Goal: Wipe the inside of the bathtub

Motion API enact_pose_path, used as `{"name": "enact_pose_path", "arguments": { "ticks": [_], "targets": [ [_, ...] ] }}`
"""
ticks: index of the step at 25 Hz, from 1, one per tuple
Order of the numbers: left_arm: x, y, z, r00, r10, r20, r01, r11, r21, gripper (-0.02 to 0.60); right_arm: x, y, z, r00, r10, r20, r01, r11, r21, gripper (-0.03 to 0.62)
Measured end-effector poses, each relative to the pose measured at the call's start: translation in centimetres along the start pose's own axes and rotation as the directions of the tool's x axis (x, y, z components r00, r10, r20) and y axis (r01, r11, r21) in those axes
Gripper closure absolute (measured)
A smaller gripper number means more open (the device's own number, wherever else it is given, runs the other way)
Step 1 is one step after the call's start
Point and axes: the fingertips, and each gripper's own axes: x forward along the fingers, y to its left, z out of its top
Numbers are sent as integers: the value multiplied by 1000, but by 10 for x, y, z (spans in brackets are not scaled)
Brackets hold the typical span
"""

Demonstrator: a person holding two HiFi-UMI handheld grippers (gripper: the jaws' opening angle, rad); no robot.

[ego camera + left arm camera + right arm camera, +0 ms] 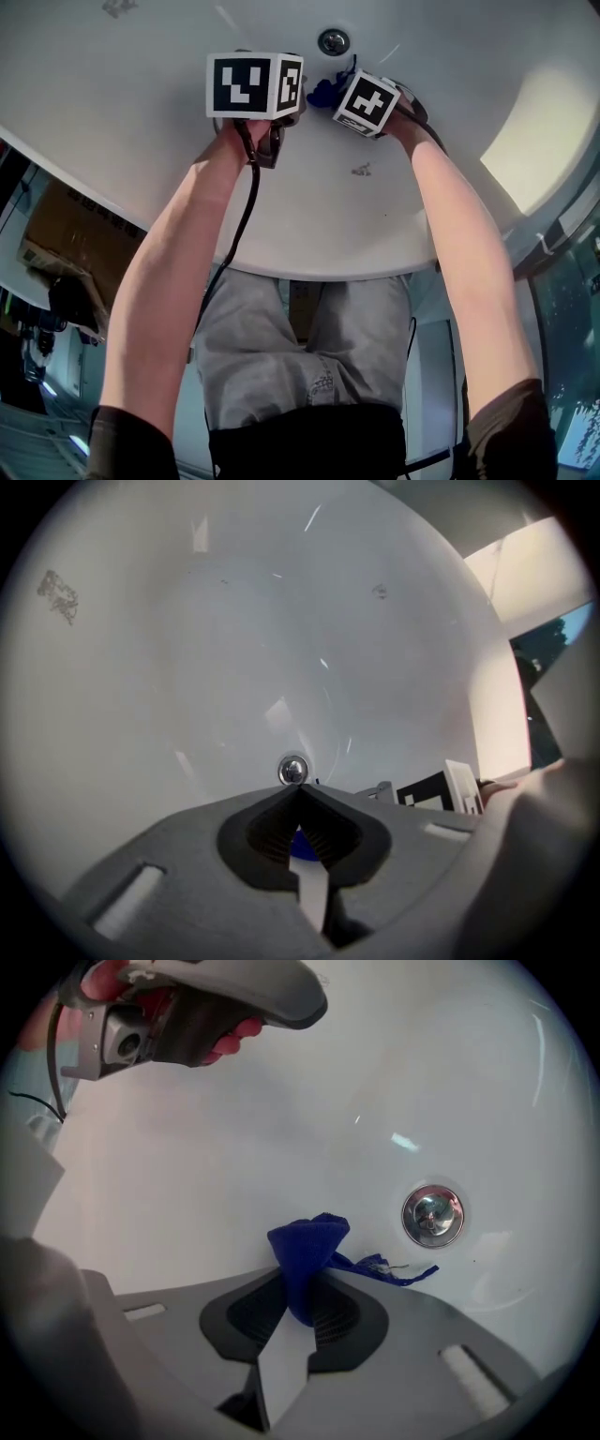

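Observation:
The white bathtub [141, 112] fills the head view, with its chrome drain [331, 41] at the top. In the right gripper view my right gripper [305, 1277] is shut on a bunched blue cloth [307, 1246], just left of the drain [433, 1214], and a frayed end trails toward it. The cloth [324, 92] shows between the two marker cubes in the head view. My left gripper [298, 791] is shut, its tips meeting just below the drain [292, 770]. A blue sliver shows in the gap behind those tips.
Grey smudges mark the tub wall [58, 594] and the floor near my right wrist [361, 170]. The tub's near rim [319, 267] runs above the person's legs. A sunlit patch [539, 131] lies at the right. The left gripper's body [187, 1007] hangs over the tub.

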Motion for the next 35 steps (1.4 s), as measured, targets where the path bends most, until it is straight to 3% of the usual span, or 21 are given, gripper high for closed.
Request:
{"name": "enact_pose_path", "arguments": {
  "ticks": [3,8,12,17,25,30,35],
  "targets": [
    [-3,-8,5,1000,13,0,-13,999,30,578,-8,6,-1,1000,9,14,-9,1000,10,531],
    [-9,-21,-3,999,-27,21,28,999,-37,578,-7,21,-2,1000,14,16,-14,1000,-7,531],
    [-4,-25,-37,999,25,-43,-24,999,21,578,-9,34,-6,1000,18,20,-18,1000,-12,531],
    [-3,-31,-61,996,-5,-88,-1,998,-62,578,-16,43,-15,999,28,32,-29,1000,13,531],
    [-13,-36,-75,987,26,-162,-23,1000,21,578,-29,65,-23,998,57,-22,-58,998,-33,531],
    [-18,-37,-85,970,13,-243,-9,1000,18,578,-39,75,-17,996,92,13,-92,996,1,531],
    [-31,-38,-78,979,21,-202,-15,999,33,578,-47,94,-17,990,131,43,-133,990,39,531]
  ]
}}
